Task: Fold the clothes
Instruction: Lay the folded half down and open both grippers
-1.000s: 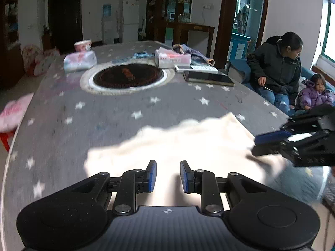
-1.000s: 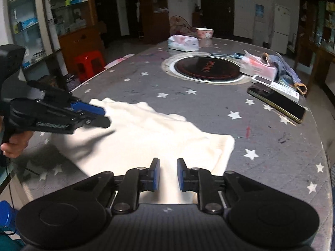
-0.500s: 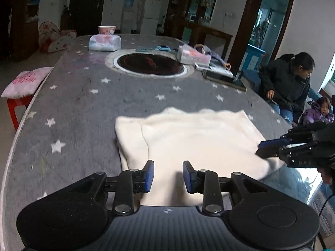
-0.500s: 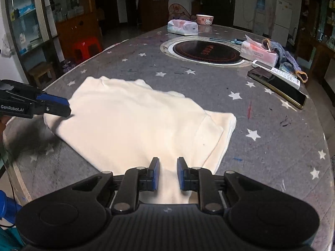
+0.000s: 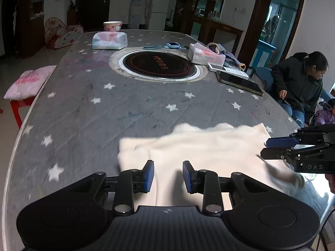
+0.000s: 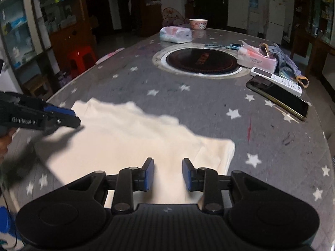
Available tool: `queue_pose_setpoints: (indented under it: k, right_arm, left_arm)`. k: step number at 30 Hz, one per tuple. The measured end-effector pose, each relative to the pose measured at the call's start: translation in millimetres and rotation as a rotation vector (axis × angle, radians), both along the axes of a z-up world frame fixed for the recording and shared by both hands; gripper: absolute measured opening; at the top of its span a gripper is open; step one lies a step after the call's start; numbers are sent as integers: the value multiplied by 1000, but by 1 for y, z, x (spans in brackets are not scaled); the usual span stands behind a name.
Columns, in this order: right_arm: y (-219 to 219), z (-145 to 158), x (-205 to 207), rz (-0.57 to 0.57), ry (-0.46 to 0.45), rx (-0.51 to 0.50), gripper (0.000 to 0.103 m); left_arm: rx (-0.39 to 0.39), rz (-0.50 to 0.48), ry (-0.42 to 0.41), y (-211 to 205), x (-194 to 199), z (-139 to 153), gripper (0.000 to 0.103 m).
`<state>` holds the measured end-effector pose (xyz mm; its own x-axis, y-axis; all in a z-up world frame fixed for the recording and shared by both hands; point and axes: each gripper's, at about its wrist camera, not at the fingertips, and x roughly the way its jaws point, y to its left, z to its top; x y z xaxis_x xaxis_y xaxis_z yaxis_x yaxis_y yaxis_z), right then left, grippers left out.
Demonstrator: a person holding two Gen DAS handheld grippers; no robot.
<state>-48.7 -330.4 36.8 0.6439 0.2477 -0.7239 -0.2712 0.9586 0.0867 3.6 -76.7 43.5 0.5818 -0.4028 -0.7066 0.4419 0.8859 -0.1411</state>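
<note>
Left wrist: grey star-patterned table (image 5: 129, 108) in dim room.

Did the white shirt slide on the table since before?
No. In the right wrist view, the white shirt has its right corner just left of the same white star as before. Only the camera shifted.

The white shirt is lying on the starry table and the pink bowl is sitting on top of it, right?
Not quite. The pink bowl sits at the table's far end, well away from the white shirt, as the right wrist view shows. The shirt does lie on the starry table.
</note>
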Motion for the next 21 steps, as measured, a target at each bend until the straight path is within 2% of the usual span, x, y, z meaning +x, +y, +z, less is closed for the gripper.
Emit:
queue_pose_setpoints:
  k: [6, 10, 14, 16, 21]
  right_arm:
    - [3, -4, 29, -33, -14, 22, 29]
    - [6, -18, 40, -38, 26, 4, 29]
    - [7, -14, 35, -43, 11, 3, 31]
    - [7, -12, 32, -46, 4, 5, 42]
    - [10, -8, 20, -48, -9, 0, 56]
  left_arm:
    - [29, 20, 22, -19, 31, -11, 31]
    - [67, 20, 0, -26, 33, -15, 31]
    - [79, 26, -8, -28, 29, -13, 33]
    - [83, 29, -15, -28, 25, -11, 41]
    - [89, 28, -59, -29, 9, -2, 56]
